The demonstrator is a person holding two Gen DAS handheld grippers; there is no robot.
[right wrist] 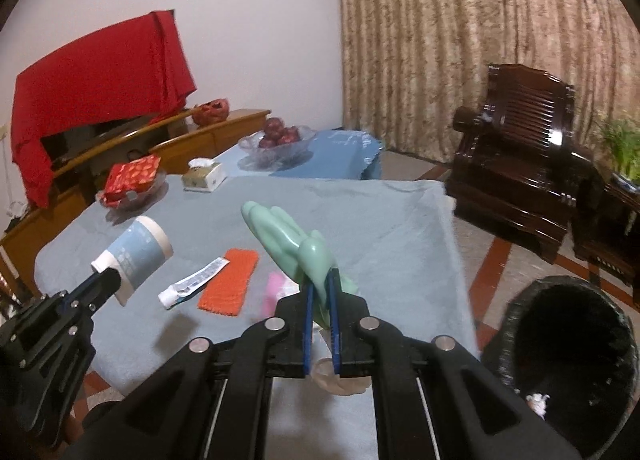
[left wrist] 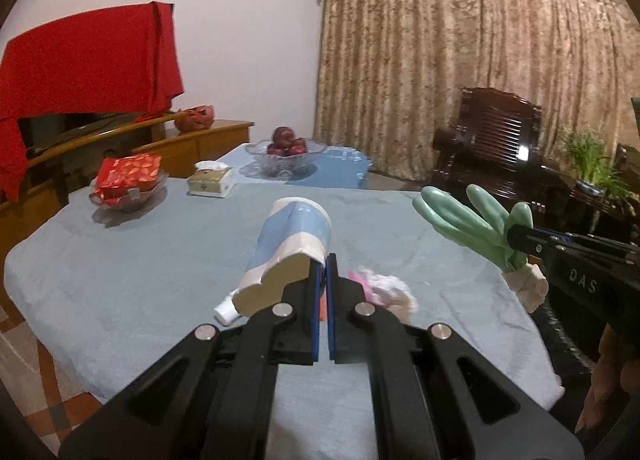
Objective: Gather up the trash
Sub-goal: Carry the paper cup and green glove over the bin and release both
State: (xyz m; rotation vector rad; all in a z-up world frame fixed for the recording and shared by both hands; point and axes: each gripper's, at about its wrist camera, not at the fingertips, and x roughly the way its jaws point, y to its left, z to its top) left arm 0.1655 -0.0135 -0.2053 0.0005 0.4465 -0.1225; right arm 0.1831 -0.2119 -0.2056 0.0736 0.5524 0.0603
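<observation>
1. Our left gripper point(left wrist: 323, 260) pinches the cup point(left wrist: 290, 244) by its rim, above the table's point(left wrist: 140, 280) middle.
2. Our right gripper point(right wrist: 321, 280) clamps the glove point(right wrist: 288, 236).
3. Risk: thin rim slips; bin point(right wrist: 568, 348) sits off the right edge.

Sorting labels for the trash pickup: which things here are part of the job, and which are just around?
Job:
- blue-and-white paper cup, in left gripper
- green rubber glove, in right gripper
- squeezed toothpaste tube
- orange mesh pad
- black bin

Around:
- glass bowl of apples
- tissue box
- red cloth
- dark wooden chair
</observation>
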